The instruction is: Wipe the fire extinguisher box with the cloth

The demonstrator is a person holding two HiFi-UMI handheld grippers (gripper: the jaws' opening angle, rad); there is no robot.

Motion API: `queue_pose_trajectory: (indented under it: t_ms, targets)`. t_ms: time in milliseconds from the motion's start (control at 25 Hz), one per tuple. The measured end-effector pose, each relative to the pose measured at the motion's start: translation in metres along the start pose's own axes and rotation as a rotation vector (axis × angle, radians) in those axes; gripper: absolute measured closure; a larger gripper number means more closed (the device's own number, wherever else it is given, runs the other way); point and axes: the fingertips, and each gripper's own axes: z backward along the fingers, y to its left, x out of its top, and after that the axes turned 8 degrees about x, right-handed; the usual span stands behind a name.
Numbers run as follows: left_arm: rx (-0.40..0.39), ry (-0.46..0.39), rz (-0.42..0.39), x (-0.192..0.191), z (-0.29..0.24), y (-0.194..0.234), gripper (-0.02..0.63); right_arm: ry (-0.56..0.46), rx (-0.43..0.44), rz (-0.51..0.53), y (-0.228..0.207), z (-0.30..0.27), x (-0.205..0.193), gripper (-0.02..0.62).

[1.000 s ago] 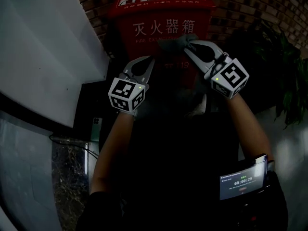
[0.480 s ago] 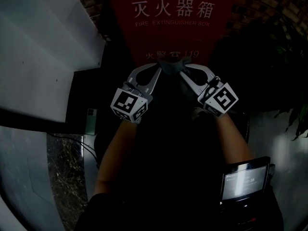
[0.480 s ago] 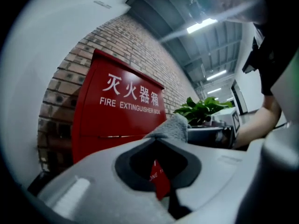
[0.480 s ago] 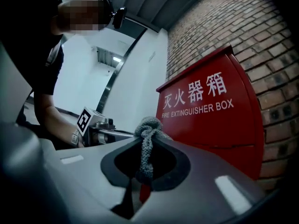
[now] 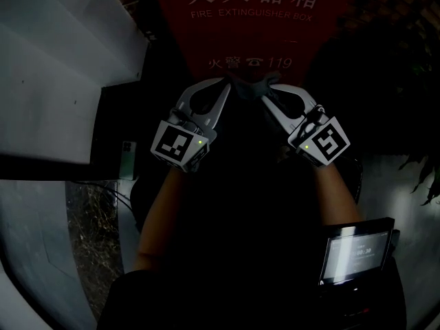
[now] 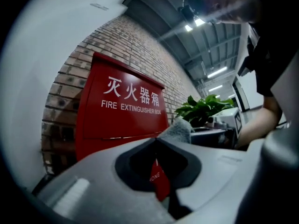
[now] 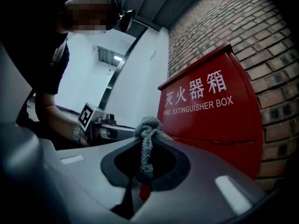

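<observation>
**Cloth bunched between both grippers, low against the box front**

Cloth (image 5: 249, 88): grey, knitted-looking, gathered into a rope. Soft and light by my reckoning; it will fold and slip rather than push back. It needs spreading before it wipes anything. It sits low in front of the fire extinguisher box (image 5: 247, 26), beneath the line of small white print. I cannot tell from here if it touches the red panel.

Right gripper (image 5: 267, 96): closed on the cloth. Its own view shows a strand hanging down through the jaw opening and a knot standing above the tips. Firm hold, but on a wad.

Left gripper (image 5: 224, 88): jaws closed tip to tip. Red panel shows through the opening, with no cloth inside it. The cloth rises just past the tips, so I read this gripper as beside it, not holding it.

Where to grip: a free edge or corner away from the knot, so the two grippers can draw it flat.

Box: painted metal, rigid and smooth. It should take firm pressure, and the cloth should glide on it.

Around: brick wall (image 7: 243, 17) behind the box, a leafy plant (image 6: 201, 108) off to my right.
</observation>
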Motion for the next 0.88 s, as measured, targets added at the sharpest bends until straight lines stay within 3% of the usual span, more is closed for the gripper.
queue_pose_trajectory:
  t_ms: [120,360,640,880]
  targets:
    - [-0.018,-0.011,0.054,-0.002,-0.005,-0.006,0.603,-0.006,0.007,-0.005,0.003,-0.003,0.000,0.566]
    - [-0.021,0.026,0.020,-0.019,-0.005,-0.012,0.603,-0.068,-0.039,-0.057,-0.004,0.001,-0.001,0.566]
    - [-0.032,0.015,0.042,-0.012,0.000,-0.018,0.603,-0.011,-0.023,-0.027,0.010,-0.003,-0.005,0.566]
    - [-0.023,0.023,0.053,-0.017,0.000,-0.019,0.603,-0.039,-0.029,-0.029,0.009,-0.002,-0.001,0.566]
